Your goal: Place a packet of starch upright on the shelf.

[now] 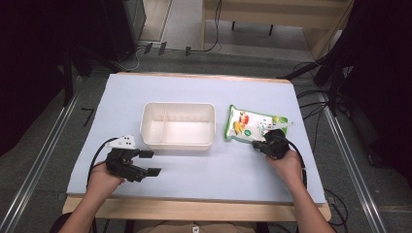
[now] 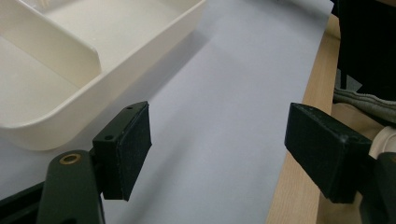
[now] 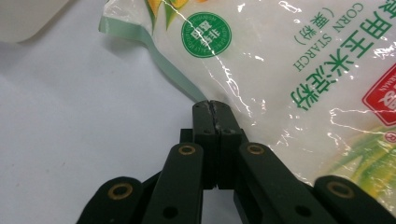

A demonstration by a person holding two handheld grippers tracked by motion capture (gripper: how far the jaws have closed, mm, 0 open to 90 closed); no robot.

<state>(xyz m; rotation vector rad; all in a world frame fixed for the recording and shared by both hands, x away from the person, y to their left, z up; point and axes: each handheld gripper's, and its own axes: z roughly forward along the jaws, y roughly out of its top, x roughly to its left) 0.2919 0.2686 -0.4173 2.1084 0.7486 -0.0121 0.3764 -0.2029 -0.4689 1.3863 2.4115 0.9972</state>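
A clear bag of corn starch (image 1: 252, 124) with green print lies flat on the pale blue table, right of a white tub. My right gripper (image 1: 261, 144) reaches to the bag's near edge. In the right gripper view its jaws (image 3: 211, 105) are pressed together on the sealed edge of the bag (image 3: 289, 56), and the film wrinkles outward from the tips. My left gripper (image 1: 151, 163) rests near the table's front left, pointing right. Its jaws (image 2: 219, 135) stand wide apart over bare table with nothing between them.
The white tub (image 1: 178, 105), split into two compartments by a divider, stands mid-table; its rounded corner (image 2: 140, 37) lies just beyond the left jaw. A wooden strip (image 1: 194, 208) borders the table's front edge. Cables and stands crowd the floor on both sides.
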